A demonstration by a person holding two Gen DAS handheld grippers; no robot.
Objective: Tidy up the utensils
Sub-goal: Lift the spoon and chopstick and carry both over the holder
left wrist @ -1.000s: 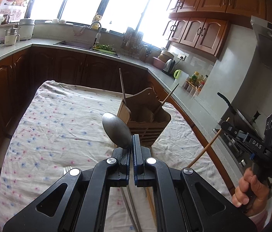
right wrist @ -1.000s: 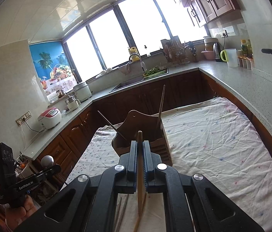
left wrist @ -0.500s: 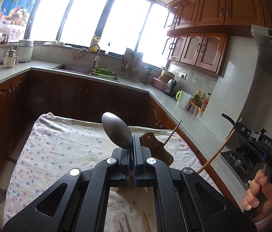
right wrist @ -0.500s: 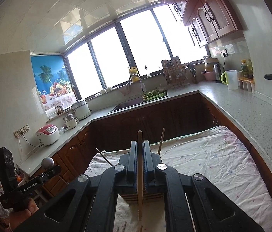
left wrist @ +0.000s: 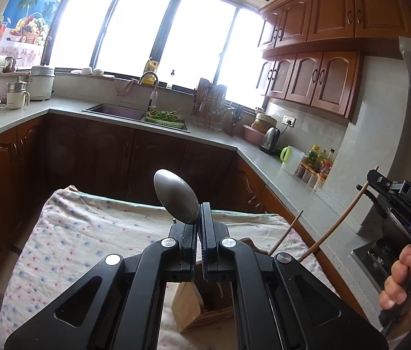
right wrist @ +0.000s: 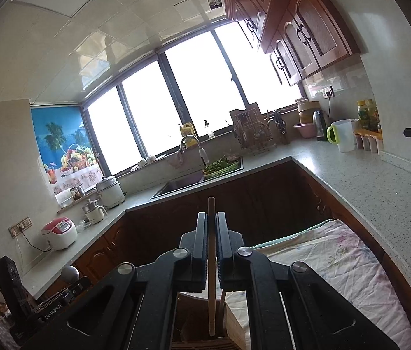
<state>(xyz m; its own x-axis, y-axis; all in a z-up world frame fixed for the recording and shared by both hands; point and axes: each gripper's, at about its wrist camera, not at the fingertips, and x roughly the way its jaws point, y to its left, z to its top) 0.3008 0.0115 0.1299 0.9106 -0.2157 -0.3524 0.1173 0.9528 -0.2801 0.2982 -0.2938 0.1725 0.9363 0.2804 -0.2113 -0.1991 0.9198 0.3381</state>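
Above the clothed table (left wrist: pixel 88 233): left claw (left wrist: pixel 199 221) clamping one spoon (left wrist: pixel 176 199), right claw (right wrist: pixel 211 227) one chopstick (right wrist: pixel 211 277).

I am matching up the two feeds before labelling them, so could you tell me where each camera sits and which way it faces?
Left wrist: sits on the left claw, looking along its fingers over the clothed table toward the sink; its claw grips a spoon above the wooden holder; the right hand shows.
Right wrist: sits on the right claw, tilted higher toward windows and ceiling; it grips a chopstick over the holder; the left claw shows lower left.
Shared: sink, green-handled jug, holder, table.
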